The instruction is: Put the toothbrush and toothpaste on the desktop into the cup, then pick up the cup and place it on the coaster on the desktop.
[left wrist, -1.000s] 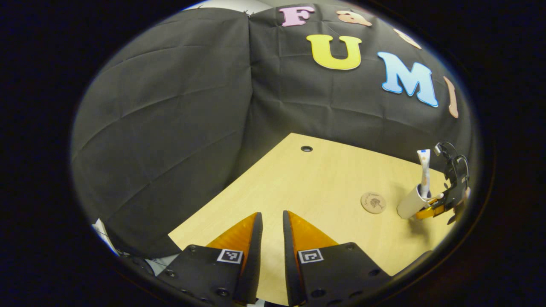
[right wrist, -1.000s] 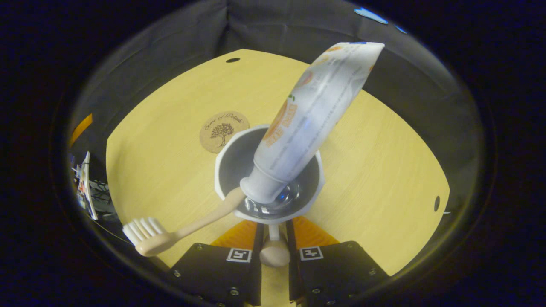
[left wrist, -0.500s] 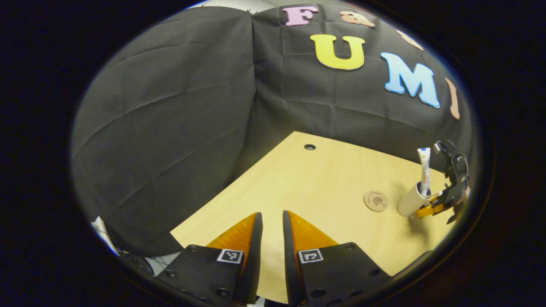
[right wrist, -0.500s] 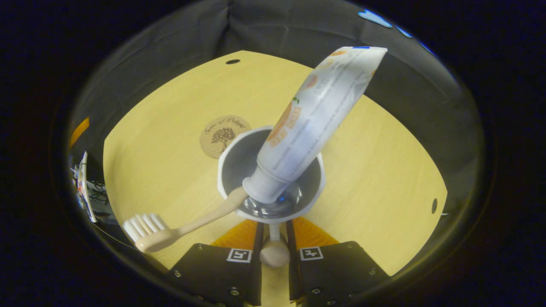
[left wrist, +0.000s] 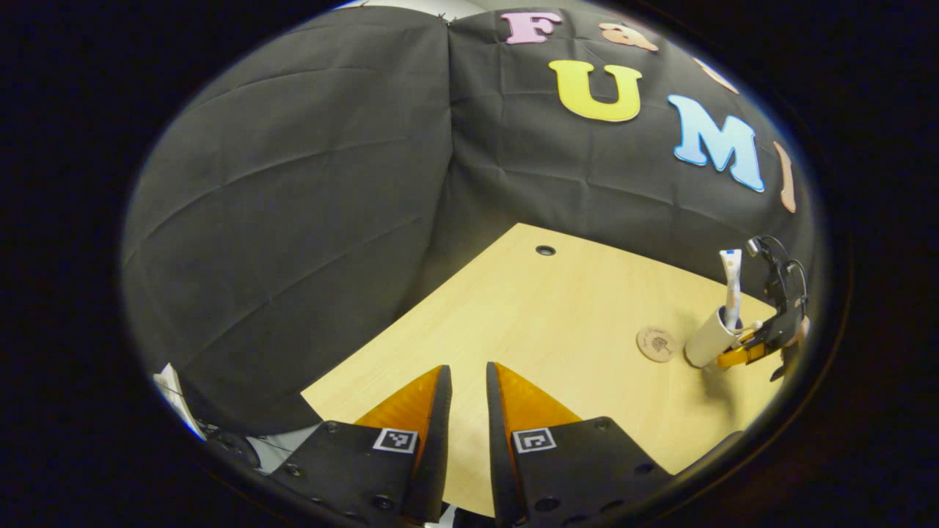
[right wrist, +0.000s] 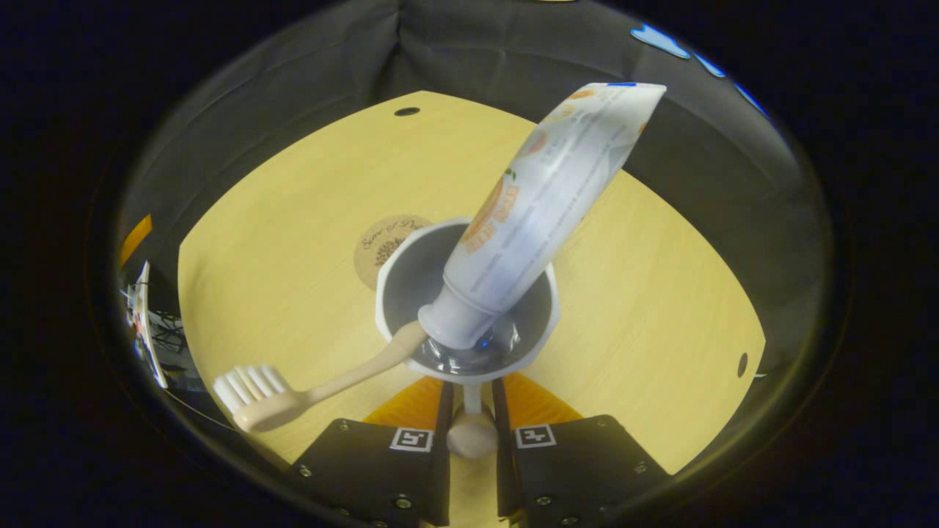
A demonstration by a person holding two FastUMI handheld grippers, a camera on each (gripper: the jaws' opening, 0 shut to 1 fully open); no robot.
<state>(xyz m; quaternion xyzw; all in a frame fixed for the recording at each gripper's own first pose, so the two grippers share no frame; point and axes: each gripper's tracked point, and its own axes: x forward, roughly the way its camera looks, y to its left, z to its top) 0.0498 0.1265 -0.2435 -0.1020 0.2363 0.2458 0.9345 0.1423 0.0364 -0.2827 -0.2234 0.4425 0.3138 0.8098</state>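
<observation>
A white cup (right wrist: 389, 293) holds a white toothpaste tube (right wrist: 543, 198), cap down, and a beige toothbrush (right wrist: 293, 396) whose bristle head sticks out to the left. My right gripper (right wrist: 469, 396) is shut on the cup's handle (right wrist: 472, 434). The cup's far rim overlaps the near edge of the round cork coaster (right wrist: 381, 242). In the left gripper view the cup (left wrist: 706, 345) leans just right of the coaster (left wrist: 656, 344), held by the right gripper (left wrist: 741, 356). My left gripper (left wrist: 468, 381) is shut with nothing in it, over the table's near edge.
The light wooden table (left wrist: 550, 323) has a cable hole (left wrist: 545, 250) near its far edge and another (right wrist: 742, 364) at the right. Black cloth walls close in behind the table. Some clutter (right wrist: 143, 323) lies beyond the table's left edge.
The cup has moved a little toward the coaster, and its rim now covers the coaster's near edge. My left gripper has shifted slightly and stays shut.
</observation>
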